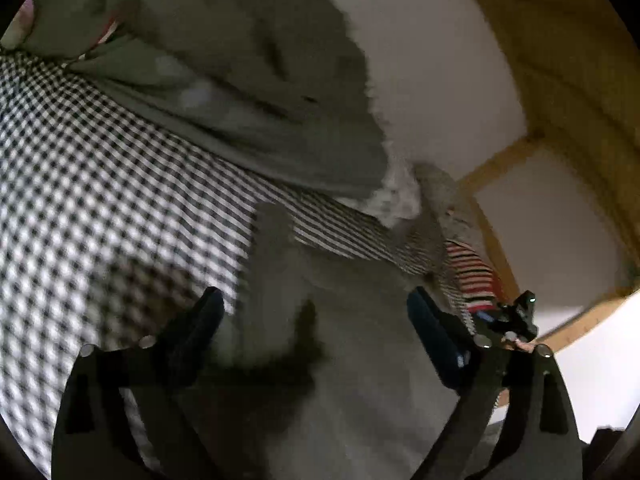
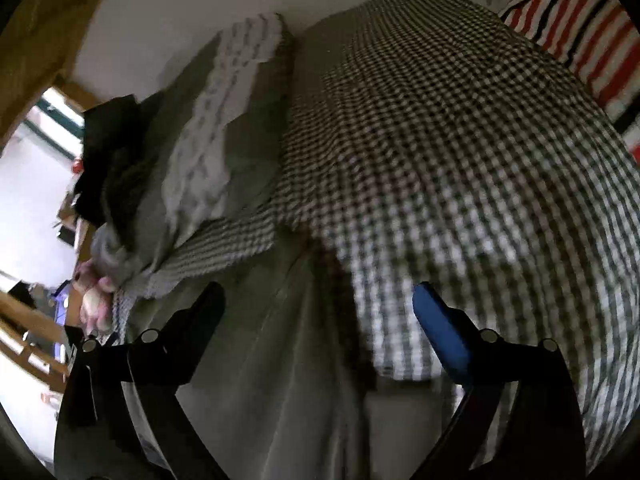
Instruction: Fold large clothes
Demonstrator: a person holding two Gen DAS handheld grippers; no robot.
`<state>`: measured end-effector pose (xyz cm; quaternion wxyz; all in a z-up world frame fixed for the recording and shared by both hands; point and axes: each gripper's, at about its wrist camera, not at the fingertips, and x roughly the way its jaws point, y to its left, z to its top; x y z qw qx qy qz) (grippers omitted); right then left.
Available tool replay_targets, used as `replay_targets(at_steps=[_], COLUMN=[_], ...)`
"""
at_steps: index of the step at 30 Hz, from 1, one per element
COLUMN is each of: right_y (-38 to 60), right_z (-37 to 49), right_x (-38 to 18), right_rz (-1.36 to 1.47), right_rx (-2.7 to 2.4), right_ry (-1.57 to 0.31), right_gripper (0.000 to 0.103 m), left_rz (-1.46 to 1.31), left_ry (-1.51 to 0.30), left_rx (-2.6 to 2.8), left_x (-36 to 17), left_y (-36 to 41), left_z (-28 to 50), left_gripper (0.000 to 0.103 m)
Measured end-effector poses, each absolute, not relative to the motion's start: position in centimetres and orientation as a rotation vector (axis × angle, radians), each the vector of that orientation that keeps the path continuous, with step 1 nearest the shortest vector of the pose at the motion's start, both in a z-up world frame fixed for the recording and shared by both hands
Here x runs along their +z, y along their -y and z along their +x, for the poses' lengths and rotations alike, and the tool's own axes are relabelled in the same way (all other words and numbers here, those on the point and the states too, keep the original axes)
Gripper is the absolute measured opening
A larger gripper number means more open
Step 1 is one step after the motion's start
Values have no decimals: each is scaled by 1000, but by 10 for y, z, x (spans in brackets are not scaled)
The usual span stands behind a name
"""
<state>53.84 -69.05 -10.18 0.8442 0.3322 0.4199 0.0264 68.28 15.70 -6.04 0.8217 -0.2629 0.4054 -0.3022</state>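
Observation:
A large pale grey garment [image 1: 344, 380] lies spread on a bed with a black-and-white checked cover [image 1: 100, 200]. My left gripper [image 1: 315, 296] hangs over the garment with its fingers wide open and nothing between the pads. In the right wrist view the same grey garment [image 2: 272, 360] runs down the middle of the picture, beside the checked cover [image 2: 440, 140]. Above that cloth my right gripper [image 2: 318, 290] is open too, and its blue pad [image 2: 440, 328] is bare. Both pictures are blurred.
A grey-green quilt [image 1: 240, 100] is heaped at the back of the bed, with dark clothing [image 2: 108, 160] on top of it. A red, black and white striped cushion [image 2: 580, 40] lies at the bed's far end. A wooden frame [image 1: 560, 100] and a white wall border the bed. A pink plush toy [image 2: 94, 296] sits at the edge.

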Motion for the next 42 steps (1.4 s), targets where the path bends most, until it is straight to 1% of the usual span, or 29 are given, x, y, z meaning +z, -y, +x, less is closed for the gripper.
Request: replay_targets(at_steps=[2,5,6,8,10,12,13,14,15,17,21,23,25,28,30,31,33,34,35,36,38,42], right_y=[674,642,627,590,548,499,486,473,471,487,546,556,536,495,446,417,387,378,378,385,409,473], right_z=[507,465,453,431,420,424,426,431,433,430,417,408,400,410,444,472,513,535,541,540,528,515], right_x=[-106,-118,-118,-111,-110,-126,-135,-153,-164,-168,-167,-163,-142,-109,-94,-96,-112,-127,-134,-137,-140,-154], right_rz=[709,713,668,477,247,-41,-126,-245,-293,-223,6,94,31,21,-30,-59,-59,-91,-98,-78,-51,140], right_rx=[68,80,79,25,-25,-82,-96,-141,-163,-179,-213,-201,-265,-243,-142,-89,-44,-61,-57,-35,-59,-65], right_ry=[-878,-881,-877,-848,-835,-878,-902,-955,-983,-987,-1010,-1003,-944,-846,-818,-851,-939,-1011,-1038,-1046,-1052,-1068], right_gripper=[94,95,95,94,96,96,96,97,98,99,99,99,99,100,99,99,99,99,99,99,99,100], left_rz=[-562,-523,-501,-349,-160,70,188,239,247,210,167,152,129,84,83,87,118,158,174,169,98,8], left_ry=[-830,-864,-865,-862,-814,-808,-843,-873,-899,-922,-902,-900,-873,-738,-673,-681,-758,-851,-913,-939,-933,-937], left_rx=[-650,-622,-622,-573,-518,-454,-381,-336,-310,-302,-333,-333,-318,-386,-454,-487,-498,-463,-448,-441,-468,-458], left_x=[-57,-60,-60,-56,-56,-67,-80,-92,-99,-111,-112,-109,-92,-51,-32,-31,-47,-67,-82,-94,-102,-111], left_y=[-151,-136,-128,-106,-81,-54,-42,-39,-41,-53,-71,-72,-66,-39,-5,20,58,75,80,77,50,3], left_z=[646,602,591,561,538,526,526,528,529,529,519,517,511,498,506,520,552,569,580,584,584,576], left_gripper=[97,97,97,97,97,97,97,97,97,97,97,97,97,97,97,97,97,97,97,97,98,98])
